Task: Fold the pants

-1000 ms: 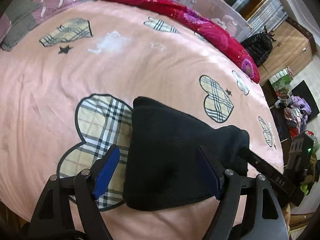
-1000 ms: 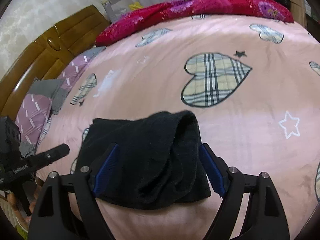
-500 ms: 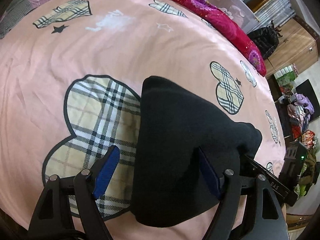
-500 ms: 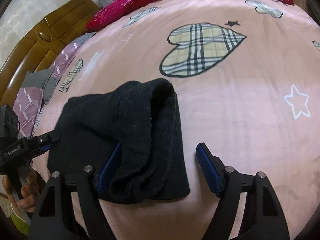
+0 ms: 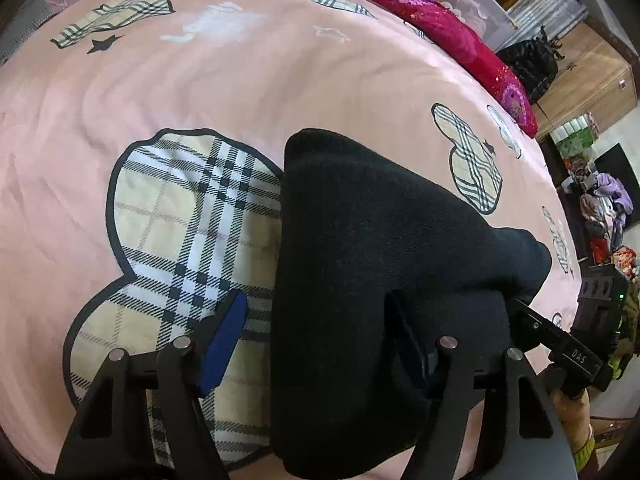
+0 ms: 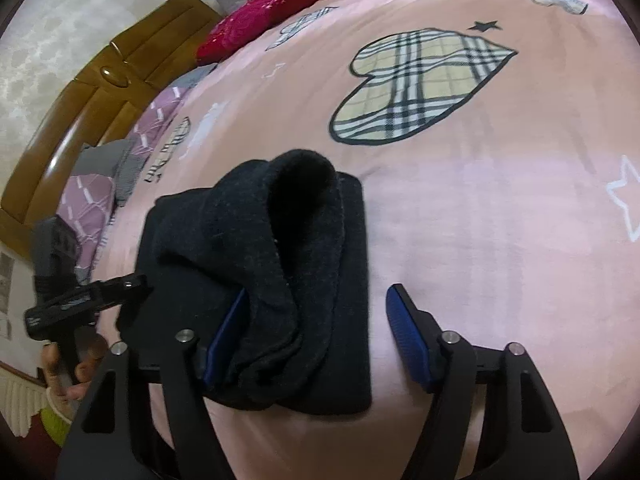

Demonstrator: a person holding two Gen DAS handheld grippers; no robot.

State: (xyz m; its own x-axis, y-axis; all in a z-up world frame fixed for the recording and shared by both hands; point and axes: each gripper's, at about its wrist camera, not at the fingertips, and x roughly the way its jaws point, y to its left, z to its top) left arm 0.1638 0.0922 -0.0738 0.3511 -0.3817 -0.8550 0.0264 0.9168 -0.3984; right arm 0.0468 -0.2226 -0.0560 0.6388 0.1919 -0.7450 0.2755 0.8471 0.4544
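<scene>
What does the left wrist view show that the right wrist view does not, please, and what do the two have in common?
Only the left wrist view shows the wooden wardrobe, a black bag beside it and a heap of clothes on the floor.

Only the right wrist view shows the wooden headboard, the purple pillow and the open cuff of the garment.

Both show the folded black pants on the pink bedspread, the red quilt, and each other's gripper: right gripper, left gripper.
</scene>
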